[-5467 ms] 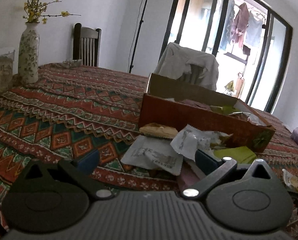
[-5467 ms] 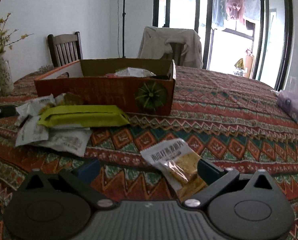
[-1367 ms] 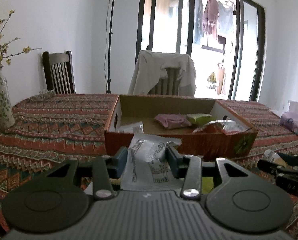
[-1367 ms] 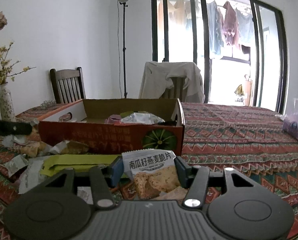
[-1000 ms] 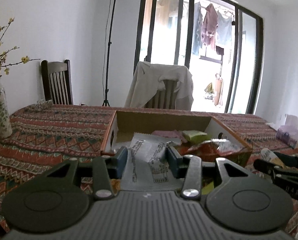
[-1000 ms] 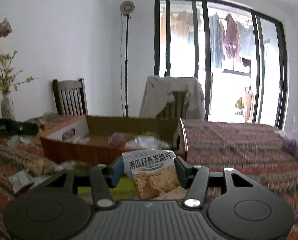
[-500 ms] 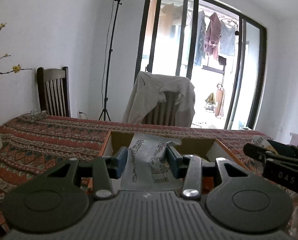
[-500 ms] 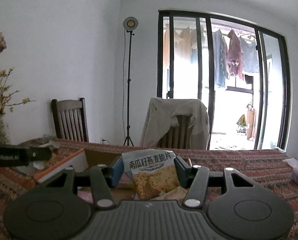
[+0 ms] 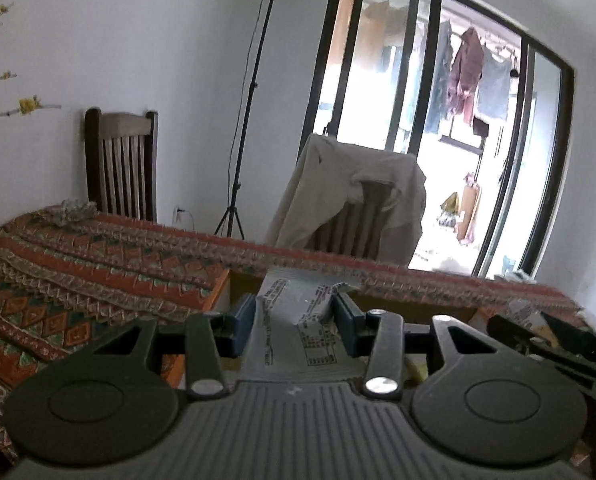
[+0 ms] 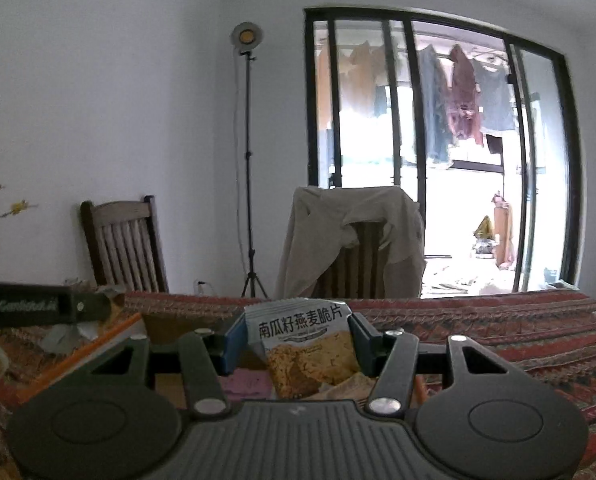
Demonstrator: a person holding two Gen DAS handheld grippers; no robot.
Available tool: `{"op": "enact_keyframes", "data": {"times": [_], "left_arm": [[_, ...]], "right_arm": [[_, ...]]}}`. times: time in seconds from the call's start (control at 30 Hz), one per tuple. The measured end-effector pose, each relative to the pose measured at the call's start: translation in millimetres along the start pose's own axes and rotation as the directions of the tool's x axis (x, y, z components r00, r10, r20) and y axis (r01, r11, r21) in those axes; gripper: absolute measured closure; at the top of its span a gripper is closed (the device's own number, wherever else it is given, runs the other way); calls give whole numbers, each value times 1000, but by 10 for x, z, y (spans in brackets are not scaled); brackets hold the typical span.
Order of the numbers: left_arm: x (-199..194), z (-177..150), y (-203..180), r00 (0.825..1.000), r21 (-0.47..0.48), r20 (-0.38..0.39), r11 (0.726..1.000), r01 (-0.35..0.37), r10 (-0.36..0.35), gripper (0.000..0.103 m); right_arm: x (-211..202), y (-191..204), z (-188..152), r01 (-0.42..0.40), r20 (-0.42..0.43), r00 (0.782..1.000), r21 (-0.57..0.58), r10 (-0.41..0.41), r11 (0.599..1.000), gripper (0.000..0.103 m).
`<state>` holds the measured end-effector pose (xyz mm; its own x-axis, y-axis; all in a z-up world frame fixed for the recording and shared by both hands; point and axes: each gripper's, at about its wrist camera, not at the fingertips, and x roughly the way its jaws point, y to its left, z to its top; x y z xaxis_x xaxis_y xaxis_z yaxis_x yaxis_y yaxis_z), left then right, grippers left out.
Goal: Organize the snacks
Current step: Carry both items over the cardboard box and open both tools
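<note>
Cardboard box point(image 9: 222, 284) now sits right under you: both packets have travelled over, left fingers point(image 9: 244, 322) clamping the white packet point(image 9: 294, 312), right fingers point(image 10: 234, 338) the crisps point(image 10: 302, 340). Drop next.

Open box point(image 9: 222, 288) below, unobstructed

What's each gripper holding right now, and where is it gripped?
Left gripper: white printed packet, by its side edges. Right gripper: oat crisp packet, likewise.

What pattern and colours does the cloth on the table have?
The tablecloth has woven zigzag and diamond bands in red, orange, teal and cream. It shows best in the left wrist view.
</note>
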<state>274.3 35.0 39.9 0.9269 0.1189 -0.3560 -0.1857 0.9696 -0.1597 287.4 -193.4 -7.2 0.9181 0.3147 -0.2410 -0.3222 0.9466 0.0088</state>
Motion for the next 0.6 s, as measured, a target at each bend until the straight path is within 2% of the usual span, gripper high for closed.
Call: {"op": "enact_keyframes", "data": {"times": [0.37,0.43,0.47,0.5,0.53,0.57,0.6], "left_arm": [[139,-145,32,999,27,-40,999,-28,29,58],[137,-160,42,999,19,-47,999,-25,26,54],[131,-160,51,999,15,-46,1000,-24,25,51],[118,-160,60,999,10,-41,1000,-22,22,37],[100,-160,71,999,4,-31,1000,-26,26,20],[76,-157,84,999,-2,-16,999,-32,32,13],[40,-157,96,999,-10,3,999,-34,34,3]], "right_arm": [[62,22,-131,-4,-51,999,-10,4,1000,49],[70,27,-155,0,-58,998,-10,0,1000,45],[72,19,-166,0,-64,998,-5,-1,1000,44],[69,7,-178,-1,-66,998,1,2,1000,41],[69,-9,-179,-3,-71,997,11,4,1000,31],[67,-26,-183,-6,-75,997,22,7,1000,23],[54,-42,-196,-8,-74,997,30,10,1000,7]]}}
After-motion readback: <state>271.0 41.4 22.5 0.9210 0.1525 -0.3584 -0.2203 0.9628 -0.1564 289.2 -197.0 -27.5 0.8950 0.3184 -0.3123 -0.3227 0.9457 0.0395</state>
